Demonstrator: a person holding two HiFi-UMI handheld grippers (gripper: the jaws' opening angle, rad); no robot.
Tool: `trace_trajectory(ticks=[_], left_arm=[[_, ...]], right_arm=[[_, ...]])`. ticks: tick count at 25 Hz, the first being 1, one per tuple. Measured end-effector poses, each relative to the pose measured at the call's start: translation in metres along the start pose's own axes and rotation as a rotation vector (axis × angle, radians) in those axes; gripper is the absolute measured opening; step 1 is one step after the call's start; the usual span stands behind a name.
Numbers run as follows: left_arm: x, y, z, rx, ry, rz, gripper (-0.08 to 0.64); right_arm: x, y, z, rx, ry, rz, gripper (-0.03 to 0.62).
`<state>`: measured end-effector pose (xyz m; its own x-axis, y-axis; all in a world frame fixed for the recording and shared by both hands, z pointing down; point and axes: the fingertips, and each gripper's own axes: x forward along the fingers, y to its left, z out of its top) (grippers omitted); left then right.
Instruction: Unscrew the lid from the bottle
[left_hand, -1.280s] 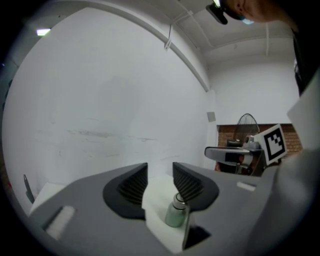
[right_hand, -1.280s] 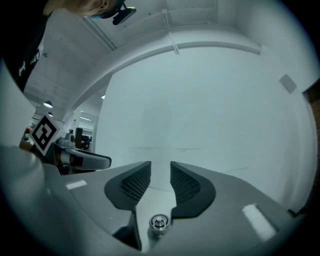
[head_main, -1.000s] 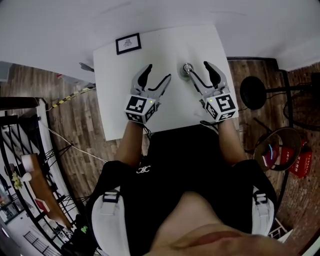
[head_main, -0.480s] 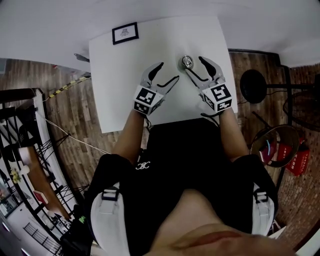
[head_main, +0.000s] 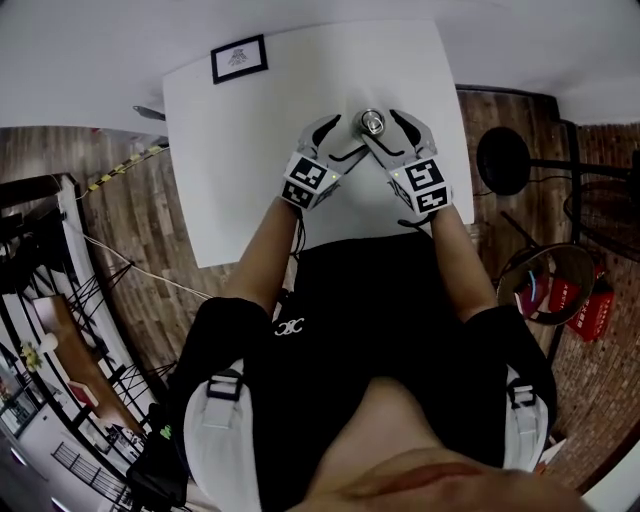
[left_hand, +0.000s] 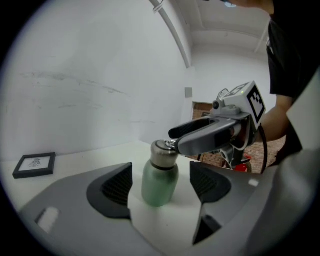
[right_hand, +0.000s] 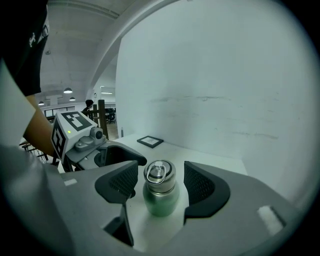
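As left tongs (left_hand: 162, 185) and right tongs (right_hand: 161, 184) flank bottle (right_hand: 160, 199), both just spread wider, unclamped

bottle (right_hand: 161, 200) grn | lid (right_hand: 159, 176) silver | table (head_main: 250, 150) wht | frame (head_main: 239, 59) blk | floor (head_main: 140, 240) brn wood-grain

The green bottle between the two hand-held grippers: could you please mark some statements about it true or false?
1. The bottle stands upright on the white table. True.
2. The lid is off the bottle. False: the metal lid sits on its neck.
3. The left hand-held gripper is clamped on the bottle. False: its jaws have just been opening and stand clear either side.
4. The right hand-held gripper has its jaws open on either side of the lid. True; they too have just been opening.
5. A framed picture lies on the table. True.
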<state>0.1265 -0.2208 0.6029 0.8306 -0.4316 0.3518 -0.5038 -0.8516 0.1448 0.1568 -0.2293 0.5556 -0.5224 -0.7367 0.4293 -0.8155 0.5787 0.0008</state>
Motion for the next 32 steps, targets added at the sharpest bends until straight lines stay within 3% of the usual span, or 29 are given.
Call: trace_trajectory(ticks=[9, 15, 21, 26, 32], left_arm=[[0.031, -0.004, -0.019, -0.003, 0.049, -0.069, 0.396], [0.043, -0.009, -0.025, -0.011, 0.056, -0.098, 0.396], [0.043, -0.007, -0.029, 0.04, 0.056, -0.111, 0.385], [0.045, -0.008, -0.027, 0.082, 0.062, -0.125, 0.377], [0.031, -0.01, -0.028, 0.106, 0.04, -0.147, 0.374]], right_arm=[[0.013, 0.0, -0.009, -0.015, 0.08, -0.027, 0.262], [0.016, 0.005, -0.012, -0.106, 0.128, -0.039, 0.259], [0.014, 0.009, -0.014, -0.133, 0.148, -0.004, 0.244], [0.011, 0.006, -0.013, -0.173, 0.143, 0.114, 0.242], [0.008, 0.023, -0.011, -0.366, 0.184, 0.421, 0.242]])
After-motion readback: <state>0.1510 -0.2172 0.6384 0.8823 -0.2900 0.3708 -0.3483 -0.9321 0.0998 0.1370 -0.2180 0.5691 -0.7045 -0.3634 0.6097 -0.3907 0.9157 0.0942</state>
